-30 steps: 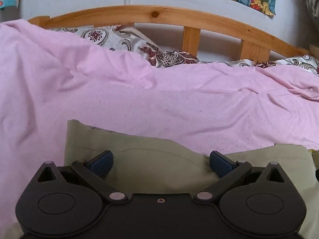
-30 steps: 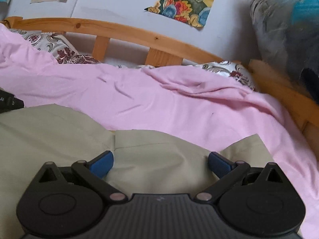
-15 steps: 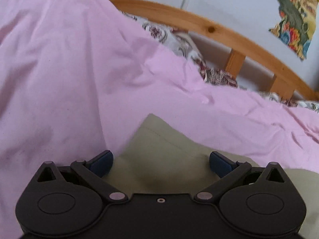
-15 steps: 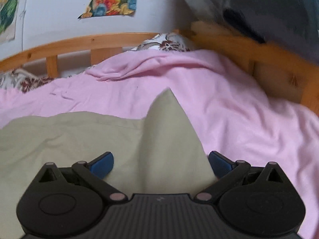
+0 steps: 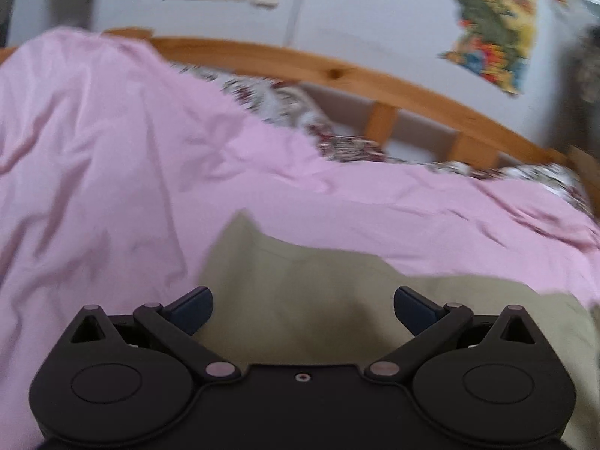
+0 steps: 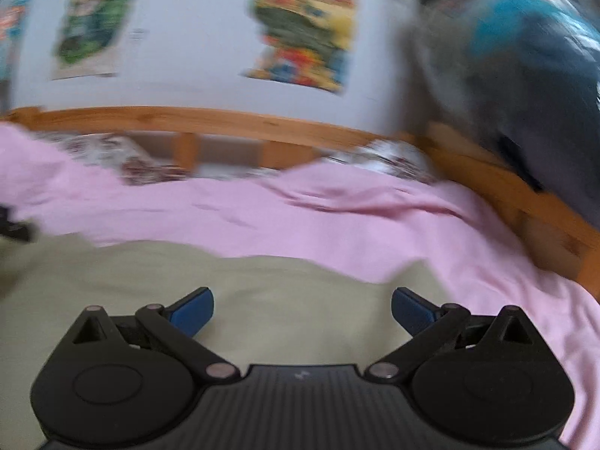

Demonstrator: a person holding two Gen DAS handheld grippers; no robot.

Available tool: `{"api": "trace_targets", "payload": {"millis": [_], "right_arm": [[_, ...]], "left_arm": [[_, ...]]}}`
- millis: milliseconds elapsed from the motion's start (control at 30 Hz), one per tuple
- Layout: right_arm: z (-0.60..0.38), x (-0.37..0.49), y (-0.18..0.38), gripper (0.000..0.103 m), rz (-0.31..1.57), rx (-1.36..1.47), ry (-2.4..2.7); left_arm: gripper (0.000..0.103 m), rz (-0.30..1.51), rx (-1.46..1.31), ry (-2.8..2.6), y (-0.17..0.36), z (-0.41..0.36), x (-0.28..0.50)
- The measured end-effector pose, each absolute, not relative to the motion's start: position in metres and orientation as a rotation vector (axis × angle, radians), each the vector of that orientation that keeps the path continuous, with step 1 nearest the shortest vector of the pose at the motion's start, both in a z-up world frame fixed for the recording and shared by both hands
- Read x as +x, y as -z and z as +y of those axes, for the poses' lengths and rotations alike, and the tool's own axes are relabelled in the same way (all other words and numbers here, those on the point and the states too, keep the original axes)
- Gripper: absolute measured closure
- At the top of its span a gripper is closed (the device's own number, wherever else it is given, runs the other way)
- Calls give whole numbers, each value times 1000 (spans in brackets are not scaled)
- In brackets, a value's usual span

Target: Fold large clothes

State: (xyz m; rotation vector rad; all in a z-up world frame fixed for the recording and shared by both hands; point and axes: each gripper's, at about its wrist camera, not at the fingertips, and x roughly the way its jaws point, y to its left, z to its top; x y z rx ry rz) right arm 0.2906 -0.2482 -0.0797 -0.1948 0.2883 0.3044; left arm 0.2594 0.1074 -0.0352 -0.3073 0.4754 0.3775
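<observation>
An olive-green garment (image 5: 300, 285) lies flat on the pink bedsheet (image 5: 112, 172). In the left wrist view its upper left corner peaks just beyond my left gripper (image 5: 303, 309), which hovers over the cloth, open, with nothing between its blue fingertips. In the right wrist view the same garment (image 6: 262, 285) spreads leftward under my right gripper (image 6: 302, 309), also open and holding nothing. The garment's right corner (image 6: 423, 273) sits just past the right fingertip. Both views are motion-blurred.
A curved wooden headboard (image 5: 375, 82) runs along the back, with patterned pillows (image 5: 285, 101) beneath it. Posters hang on the white wall (image 6: 311, 26). A dark bundle (image 6: 525, 75) sits above the bed's right wooden rail (image 6: 525, 195). A black edge of the other gripper (image 6: 15, 225) shows at far left.
Both cameras have swung back toward the headboard and now blur. The garment's raised peak in the right view has flattened. Both grippers have stayed open throughout.
</observation>
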Motion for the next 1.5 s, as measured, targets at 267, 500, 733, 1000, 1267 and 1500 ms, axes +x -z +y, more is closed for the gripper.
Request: {"api": "trace_targets", "payload": {"millis": [267,500,733,1000,1267,1500], "right_arm": [[-186,259,128,0,203,-483,-313],[-175,268,144,0,231,-529,-289],[-182,264,143,0,225,-503,-295],[-182,264,141,0,221,-503,-291],[-183,263,141,0,217,-504,-288],[-183,262,140,0,209,-508,-281]], "left_arm": [[1,515,-253,-333,30,99,223],[1,552,-279,-420,35,131,206],[1,583,-286,-466,39,151,180],[1,672,-305,-371,57,162,159],[1,722,-254,-339,65,144,141],[1,722,-280,-393,70,136,138]]}}
